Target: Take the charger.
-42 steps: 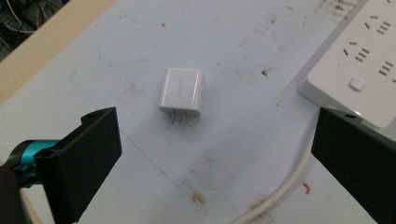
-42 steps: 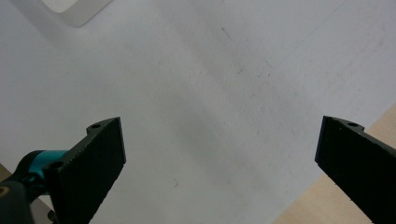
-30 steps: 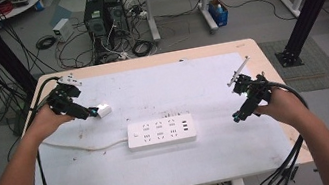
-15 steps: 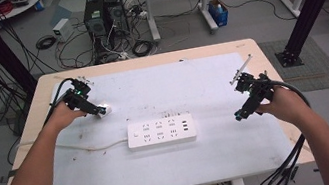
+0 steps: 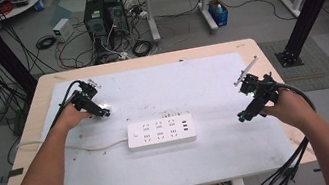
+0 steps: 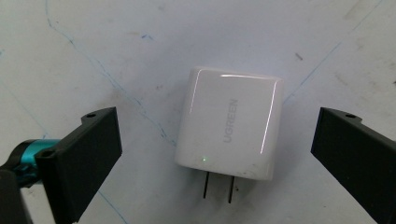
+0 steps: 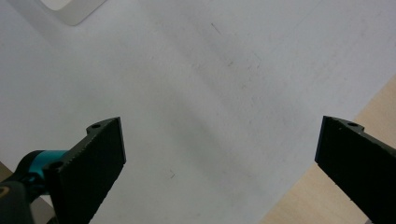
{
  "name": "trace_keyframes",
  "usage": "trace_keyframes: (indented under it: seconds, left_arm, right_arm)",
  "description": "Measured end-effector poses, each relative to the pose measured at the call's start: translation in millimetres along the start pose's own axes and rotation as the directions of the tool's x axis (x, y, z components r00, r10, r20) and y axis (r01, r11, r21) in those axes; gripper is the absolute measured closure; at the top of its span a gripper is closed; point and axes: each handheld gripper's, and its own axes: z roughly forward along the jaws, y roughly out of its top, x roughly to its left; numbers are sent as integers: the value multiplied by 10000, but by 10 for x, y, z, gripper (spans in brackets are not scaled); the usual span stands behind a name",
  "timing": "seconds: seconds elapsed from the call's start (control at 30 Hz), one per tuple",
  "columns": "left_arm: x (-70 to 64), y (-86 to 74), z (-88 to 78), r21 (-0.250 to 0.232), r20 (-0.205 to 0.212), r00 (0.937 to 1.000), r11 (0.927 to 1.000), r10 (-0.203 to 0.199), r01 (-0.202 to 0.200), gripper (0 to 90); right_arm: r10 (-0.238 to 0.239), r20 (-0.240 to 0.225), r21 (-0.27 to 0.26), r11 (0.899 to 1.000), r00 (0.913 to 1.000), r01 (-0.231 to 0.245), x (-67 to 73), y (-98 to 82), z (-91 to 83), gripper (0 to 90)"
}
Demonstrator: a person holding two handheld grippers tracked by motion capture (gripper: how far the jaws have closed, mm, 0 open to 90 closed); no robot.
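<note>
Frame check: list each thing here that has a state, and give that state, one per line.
Left tool: open, jaws either side of the charger, not touching it.
Right tool: open, nothing between its jaws.
White charger: lying flat on the table, unplugged, prongs bare.
Power strip: flat on the white mat, every socket in view free.

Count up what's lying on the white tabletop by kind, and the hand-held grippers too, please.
Wall chargers: 1
Power strips: 1
Grippers: 2, the left gripper and the right gripper, both open
Total: 4
</note>
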Motion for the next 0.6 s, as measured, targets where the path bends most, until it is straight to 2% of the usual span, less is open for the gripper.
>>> trace_keyframes:
  seconds: [0.07,0.17,0.2,0.27,0.33,0.37,0.4,0.43,0.5,0.6]
  left_arm:
    - [-3,0,36,97,-140,9998,9998,170,-169,49]
    - [-4,9,71,42,-176,9997,9999,137,-137,65]
    - [4,11,106,56,-311,9995,10000,53,-51,65]
    - [-8,3,154,197,-218,9997,9997,121,-117,66]
    - [0,6,155,218,-70,9996,9994,267,-266,94]
    - [6,0,152,179,65,9998,9996,207,-208,97]
    - [19,-7,141,141,333,9991,9995,270,-275,132]
    - [19,-11,137,69,470,9986,9997,237,-241,178]
    - [18,-12,126,44,653,9969,9990,441,-445,228]
    - [23,-19,120,-15,961,9949,9995,305,-305,308]
  right_arm:
    - [15,-66,26,10000,10000,-14,5,-14,10,10]
    - [-50,-58,53,10000,10000,51,6,-22,23,10]
    - [-47,-6,85,10000,10000,47,8,-24,28,11]
    - [-127,48,167,9998,9999,126,16,-27,33,11]
    - [-158,75,153,9998,9998,157,29,-24,31,11]
    - [-225,64,185,9996,9997,223,30,-23,27,11]
    - [-238,39,209,9995,9997,237,36,-20,24,11]
    - [-352,55,246,9991,9994,350,33,-17,23,11]
    - [-459,119,393,9982,9989,454,48,-9,19,11]
    - [-549,156,407,9977,9984,542,53,5,8,11]
